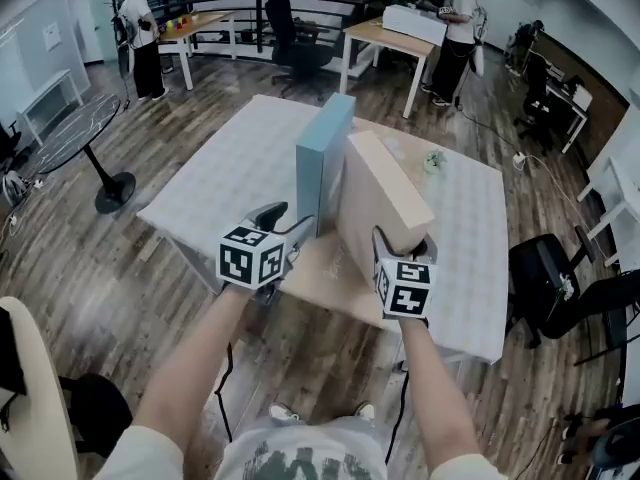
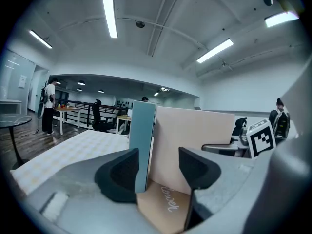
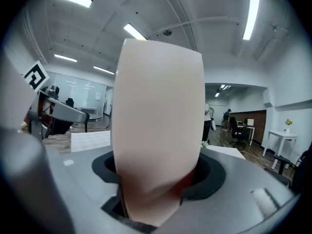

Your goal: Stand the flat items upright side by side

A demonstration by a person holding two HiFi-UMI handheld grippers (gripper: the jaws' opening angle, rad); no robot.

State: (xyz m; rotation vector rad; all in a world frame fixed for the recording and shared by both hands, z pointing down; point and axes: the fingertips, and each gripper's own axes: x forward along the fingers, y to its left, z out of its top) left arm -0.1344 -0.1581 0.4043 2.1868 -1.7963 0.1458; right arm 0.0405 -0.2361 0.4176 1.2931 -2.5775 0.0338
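Note:
A light blue box [image 1: 325, 153] stands upright on the table [image 1: 200, 198], and a wider beige box [image 1: 375, 198] stands right beside it. My right gripper [image 1: 405, 243] is shut on the beige box's near end, which fills the gap between the jaws in the right gripper view [image 3: 158, 130]. My left gripper [image 1: 290, 226] is open at the foot of the blue box. In the left gripper view, the blue box's [image 2: 141, 145] edge stands between the jaws, close to the left finger [image 2: 119, 174]. A tan flat item [image 1: 320, 276] lies on the table under both grippers.
A small greenish object [image 1: 433, 161] sits at the table's far right. A black office chair [image 1: 545, 278] stands just right of the table, and a round glass table [image 1: 60, 128] to the left. Desks, chairs and people stand at the back of the room.

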